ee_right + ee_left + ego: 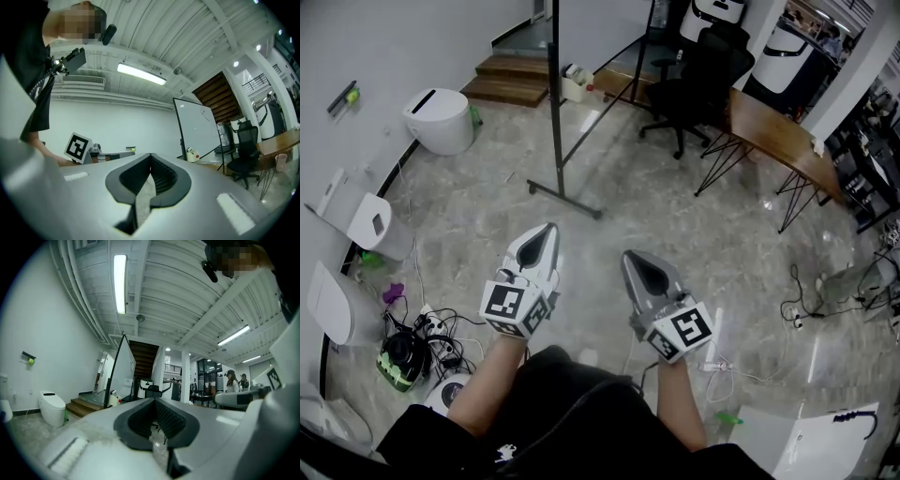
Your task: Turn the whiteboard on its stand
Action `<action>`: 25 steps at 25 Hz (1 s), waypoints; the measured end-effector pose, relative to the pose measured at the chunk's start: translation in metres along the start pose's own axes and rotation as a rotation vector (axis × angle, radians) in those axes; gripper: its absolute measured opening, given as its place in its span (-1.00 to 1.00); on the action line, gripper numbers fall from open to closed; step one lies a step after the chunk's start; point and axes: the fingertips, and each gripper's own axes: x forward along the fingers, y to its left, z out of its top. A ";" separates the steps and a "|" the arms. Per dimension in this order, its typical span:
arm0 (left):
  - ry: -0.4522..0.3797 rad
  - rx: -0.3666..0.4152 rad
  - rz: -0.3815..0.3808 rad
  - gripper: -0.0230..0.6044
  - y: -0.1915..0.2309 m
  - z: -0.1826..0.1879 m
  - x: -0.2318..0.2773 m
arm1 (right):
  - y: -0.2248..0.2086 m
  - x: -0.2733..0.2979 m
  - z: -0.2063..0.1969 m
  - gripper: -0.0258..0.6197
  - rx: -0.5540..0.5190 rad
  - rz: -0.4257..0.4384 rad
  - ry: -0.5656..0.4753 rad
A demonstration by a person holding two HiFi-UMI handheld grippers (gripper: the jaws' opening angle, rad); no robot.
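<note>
1. Whiteboard (197, 125) stands upright on its stand, far across the floor, edge-on to the person, well apart from both grippers.
2. Left gripper (549, 228): jaws clenched, nothing held. The board lies almost straight beyond it, so this hand is nearer.
3. Right gripper (629, 255): jaws pressed together, empty. The board lies far-left.

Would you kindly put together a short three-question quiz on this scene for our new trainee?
1. True or false: the left gripper is clamped on the whiteboard.
2. Which stands nearest the white toilet? A) wooden steps B) office chair C) wooden desk
3. Fill in: the right gripper has its jaws ____.
Key: 1 false, it is well short of the board and holds nothing; 2 A; 3 shut.
</note>
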 end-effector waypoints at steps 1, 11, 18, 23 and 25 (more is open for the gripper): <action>0.002 0.000 0.003 -0.92 -0.002 -0.001 0.001 | -0.002 -0.002 0.000 -0.90 0.012 0.005 -0.005; 0.032 0.035 0.021 -0.91 -0.003 -0.001 0.010 | -0.012 0.002 0.004 -0.90 -0.014 0.031 -0.010; 0.037 0.043 0.023 -0.91 0.009 -0.007 0.024 | -0.025 0.016 0.000 -0.91 -0.018 0.022 -0.014; 0.033 0.045 0.012 -0.91 0.031 -0.006 0.047 | -0.041 0.044 -0.002 -0.91 -0.028 0.011 -0.014; 0.036 0.045 0.007 -0.91 0.044 -0.007 0.059 | -0.047 0.059 -0.003 -0.91 -0.033 0.008 -0.012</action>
